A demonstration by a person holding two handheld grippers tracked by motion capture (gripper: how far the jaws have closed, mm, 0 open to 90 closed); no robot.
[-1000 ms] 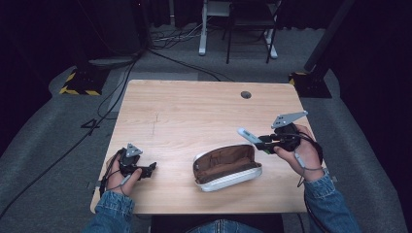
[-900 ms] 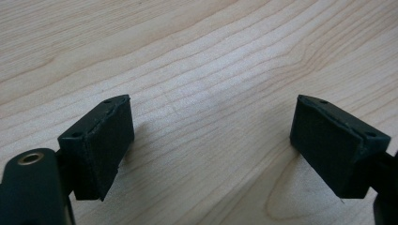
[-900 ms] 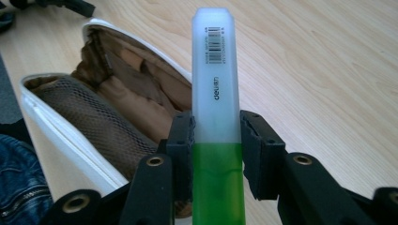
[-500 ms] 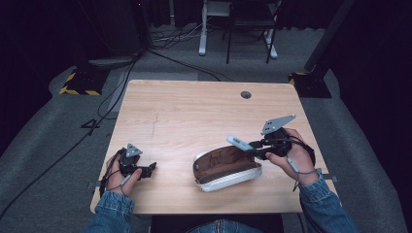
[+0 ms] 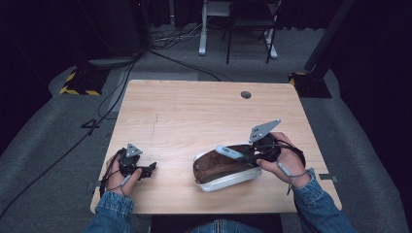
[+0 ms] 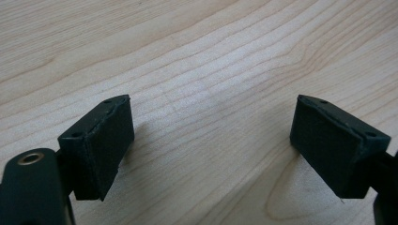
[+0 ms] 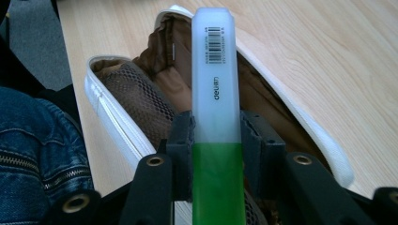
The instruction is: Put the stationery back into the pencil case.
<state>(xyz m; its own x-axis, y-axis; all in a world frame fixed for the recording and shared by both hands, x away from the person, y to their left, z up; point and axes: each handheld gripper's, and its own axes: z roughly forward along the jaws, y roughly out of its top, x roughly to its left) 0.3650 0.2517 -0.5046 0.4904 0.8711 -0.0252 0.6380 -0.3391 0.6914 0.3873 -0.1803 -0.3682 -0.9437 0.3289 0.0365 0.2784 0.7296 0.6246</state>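
Note:
An open pencil case [image 5: 214,170], white outside with brown lining, lies at the table's front middle. My right gripper [image 5: 248,158] is shut on a highlighter [image 5: 229,152] with a green body and a frosted cap. It holds the pen level, cap end pointing left over the case's opening. In the right gripper view the highlighter [image 7: 215,84] runs straight out between the pads of the right gripper [image 7: 217,136], above the case [image 7: 136,98]. My left gripper [image 5: 148,168] rests on the table at the front left. Its jaws stand wide apart in the left gripper view [image 6: 211,140], with bare wood between them.
The wooden table [image 5: 194,111] has a round cable hole [image 5: 246,94] at the back right. A person's denim sleeves come in at the front edge. Dark floor, cables and a chair base lie beyond the table.
The right gripper has carried the highlighter leftward, from right of the pencil case to over its opening. The left gripper has stayed put.

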